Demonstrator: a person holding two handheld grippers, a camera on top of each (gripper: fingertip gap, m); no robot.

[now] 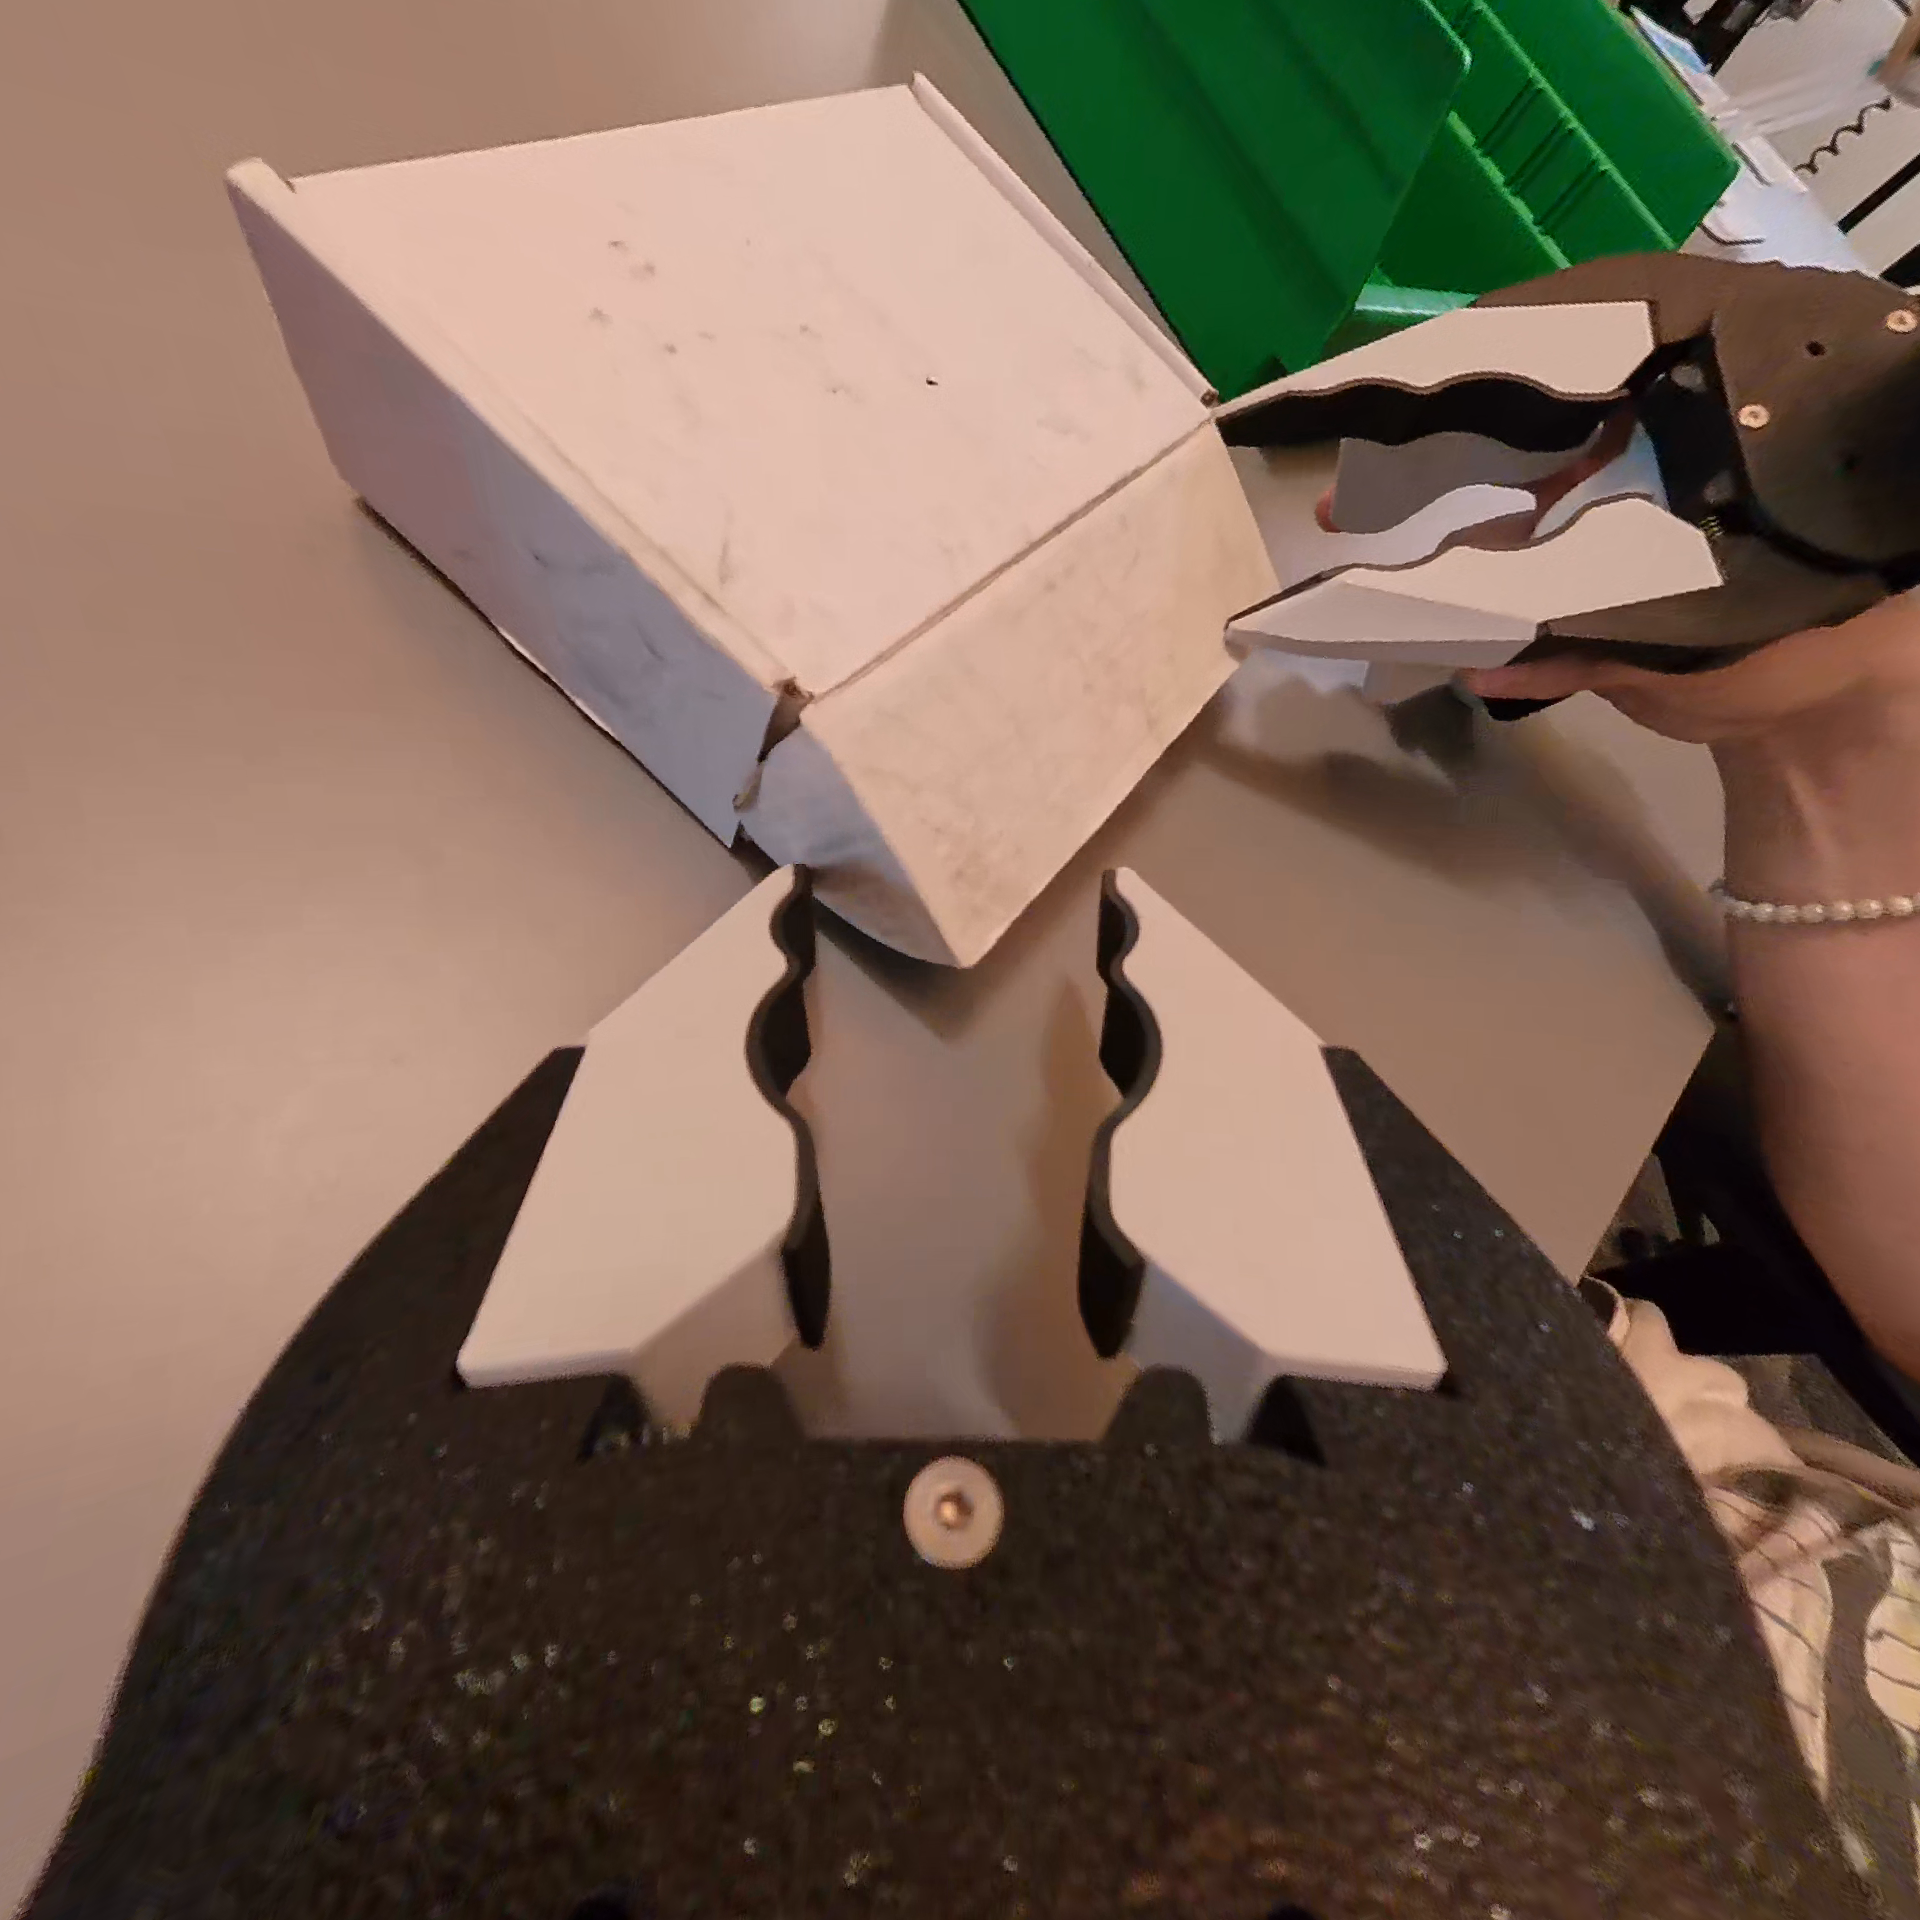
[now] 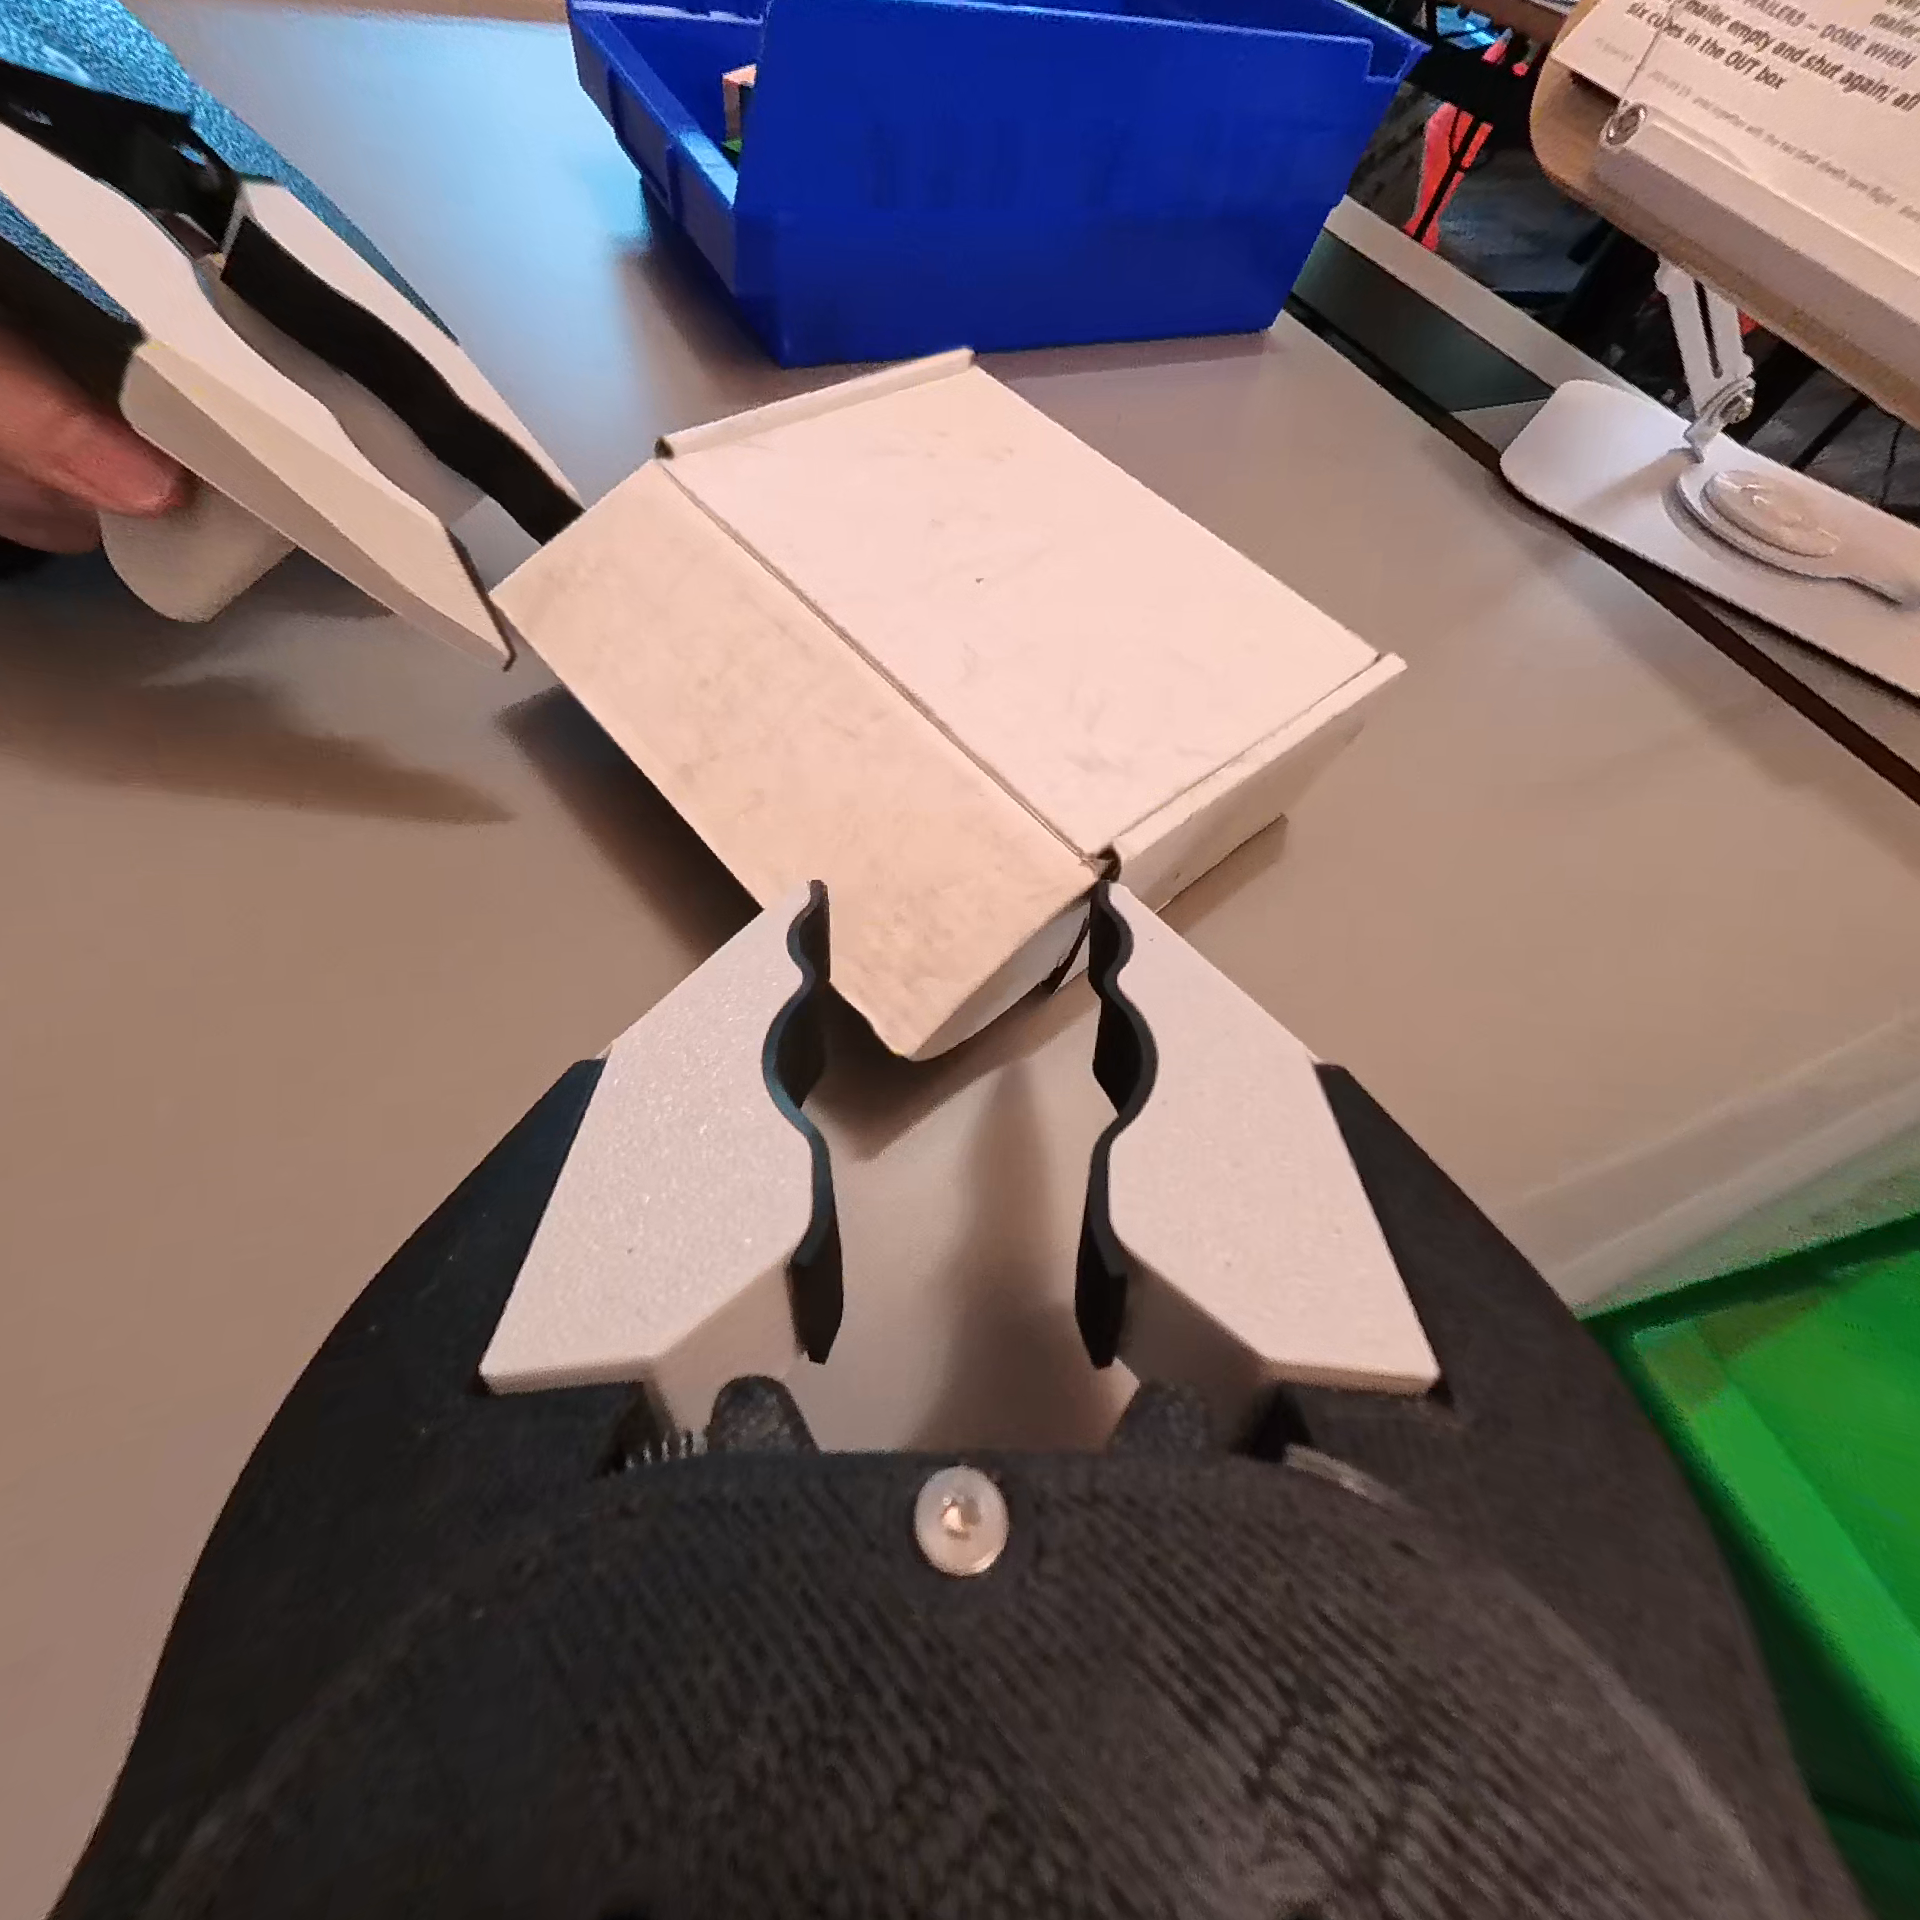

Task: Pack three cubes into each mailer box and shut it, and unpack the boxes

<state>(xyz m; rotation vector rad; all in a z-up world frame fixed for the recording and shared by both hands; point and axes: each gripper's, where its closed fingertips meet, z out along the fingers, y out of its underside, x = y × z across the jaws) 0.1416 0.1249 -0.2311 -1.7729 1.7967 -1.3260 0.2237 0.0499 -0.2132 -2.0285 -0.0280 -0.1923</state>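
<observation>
a scuffed white mailer box [image 1: 790,416] lies mid-frame on the grey table [image 1: 208,935], lid down but its front flap [image 1: 1029,707] sticking out untucked. the left gripper [image 1: 951,894] sits at one flap corner, jaws well apart, holding nothing. the right gripper [image 2: 956,904] is at the other corner, likewise spread and empty. green bin [image 1: 1299,156] upper right, blue bin [image 2: 997,177] at top.

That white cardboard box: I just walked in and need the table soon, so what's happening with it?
A person is working a white cardboard mailer box with two tools. The left hand-held gripper and the right hand-held gripper are both open, each at one corner of its front flap. The lid is down but the flap sticks out untucked. A blue plastic bin stands behind.
</observation>
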